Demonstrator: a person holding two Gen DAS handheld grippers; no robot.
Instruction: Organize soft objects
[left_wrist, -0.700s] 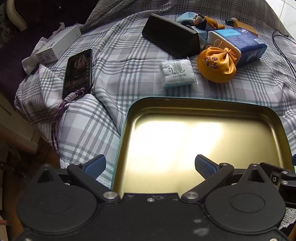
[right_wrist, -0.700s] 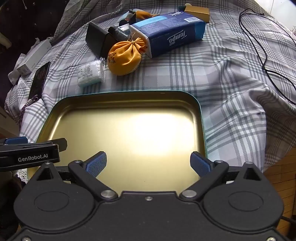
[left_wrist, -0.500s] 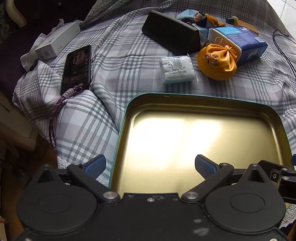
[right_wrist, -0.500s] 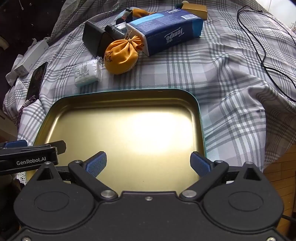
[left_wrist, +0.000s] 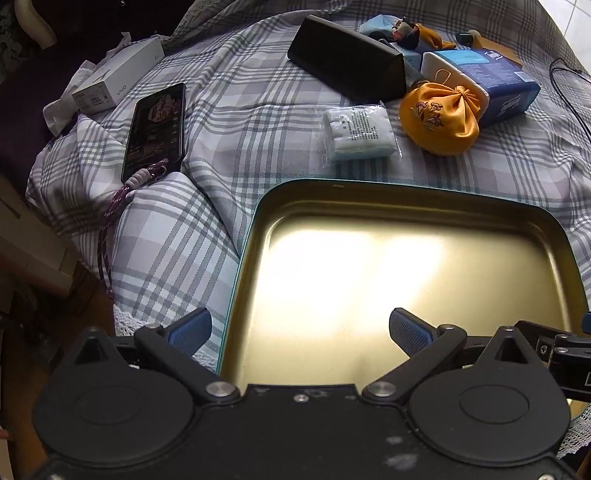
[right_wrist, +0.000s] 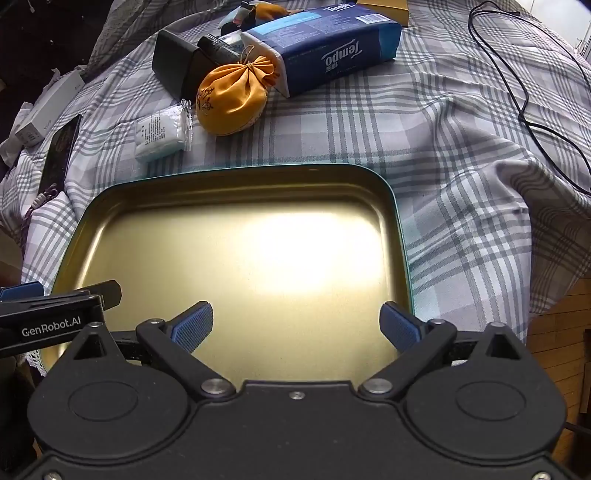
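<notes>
The orange drawstring pouch (left_wrist: 439, 120) sits upper right on the plaid cloth (left_wrist: 240, 122), touching the blue tissue pack (left_wrist: 491, 81), with the small wrapped white packet (left_wrist: 357, 133) just left of it. Below lies the bare gold tin tray (left_wrist: 258, 229). Both tongs, left gripper (left_wrist: 300, 330) and right gripper (right_wrist: 297, 325), gape wide at the bottom, holding nothing. A phone (left_wrist: 155, 131) rests upper left.

Glossy gold metal tray (right_wrist: 400, 236) on matt plaid cloth (right_wrist: 461, 155); satin-sheened orange pouch (right_wrist: 231, 99); plastic-wrapped white packet (left_wrist: 357, 131).
</notes>
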